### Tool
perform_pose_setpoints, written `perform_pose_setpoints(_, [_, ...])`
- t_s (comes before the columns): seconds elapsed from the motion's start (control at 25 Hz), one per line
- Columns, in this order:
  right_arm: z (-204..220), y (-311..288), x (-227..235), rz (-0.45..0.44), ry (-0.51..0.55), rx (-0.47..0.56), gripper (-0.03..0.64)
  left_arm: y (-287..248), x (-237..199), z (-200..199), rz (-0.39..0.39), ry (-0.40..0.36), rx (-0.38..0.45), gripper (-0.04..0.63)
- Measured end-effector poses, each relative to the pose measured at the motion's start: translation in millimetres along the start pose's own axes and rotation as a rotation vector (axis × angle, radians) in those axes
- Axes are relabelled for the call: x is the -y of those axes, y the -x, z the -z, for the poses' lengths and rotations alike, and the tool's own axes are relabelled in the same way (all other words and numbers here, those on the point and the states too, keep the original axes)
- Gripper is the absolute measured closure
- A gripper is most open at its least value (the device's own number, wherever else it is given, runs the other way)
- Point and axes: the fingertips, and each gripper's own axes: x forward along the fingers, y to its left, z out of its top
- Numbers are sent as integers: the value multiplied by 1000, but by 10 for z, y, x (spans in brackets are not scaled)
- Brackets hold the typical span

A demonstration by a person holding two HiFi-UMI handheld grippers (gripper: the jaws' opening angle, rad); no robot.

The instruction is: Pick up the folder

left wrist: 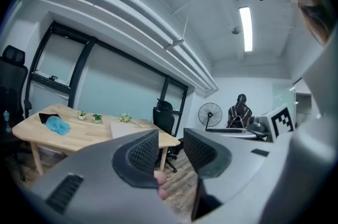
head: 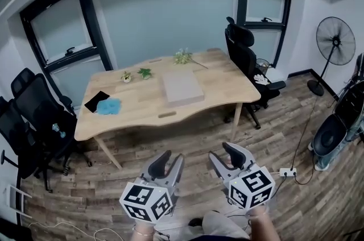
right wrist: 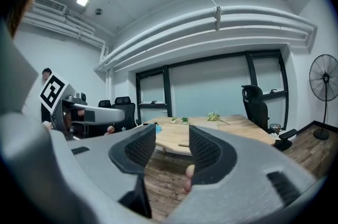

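Observation:
A pale beige folder [head: 182, 88] lies flat near the middle of the wooden table [head: 142, 112], and it shows small in the left gripper view as the folder [left wrist: 127, 129]. Both grippers hang well short of the table, over the wood floor. My left gripper [head: 169, 163] is open with nothing between its jaws. My right gripper [head: 226, 156] is open too, with only air between its pads. In the right gripper view the table [right wrist: 174, 136] sits far ahead beyond the gap of the right gripper [right wrist: 171, 149]. The left gripper [left wrist: 170, 150] points toward the table's right end.
On the table sit a blue cloth [head: 108, 106] on a black pad, two small potted plants [head: 144, 73] and a flower sprig [head: 183, 56]. Black office chairs [head: 34, 120] stand at the left and one chair [head: 244, 58] at the right. A floor fan [head: 333, 41] and a power strip [head: 287, 172] are at the right.

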Motion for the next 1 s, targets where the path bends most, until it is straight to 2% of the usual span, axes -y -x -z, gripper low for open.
perform_pose_setpoints(0.56, [-27,-316,305,1,-13,-9,420,-401,-148,-50,38,32,-14,408])
perform_pose_setpoints(1.0, [-76,-724,587,-10,-3,-14,420,-761,-433,-117,17,35,-19,400])
